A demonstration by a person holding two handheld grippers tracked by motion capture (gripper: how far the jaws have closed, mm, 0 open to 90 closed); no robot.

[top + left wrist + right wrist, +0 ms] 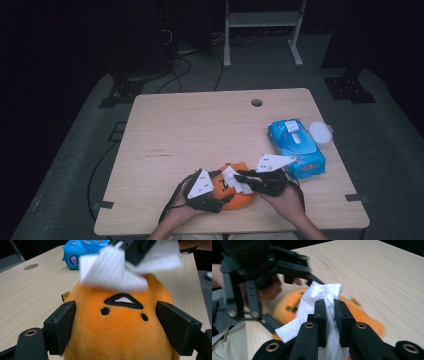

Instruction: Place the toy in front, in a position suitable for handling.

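Left gripper view: left gripper (117, 325) clamps orange plush (120, 327); right gripper view: right gripper (330, 312) pinches white wipe (317, 302).

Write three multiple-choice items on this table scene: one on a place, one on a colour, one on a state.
1. Where is the blue wipes pack?
A. on the floor
B. on the table's right side
C. under the toy

2. What colour is the plush toy?
A. green
B. orange
C. purple

3. What does the right gripper do?
A. pinches a white wipe
B. hangs open
C. holds a cup

B: the pack lies near the right edge of the table.
B: its fur is orange.
A: its jaws clamp the wipe.
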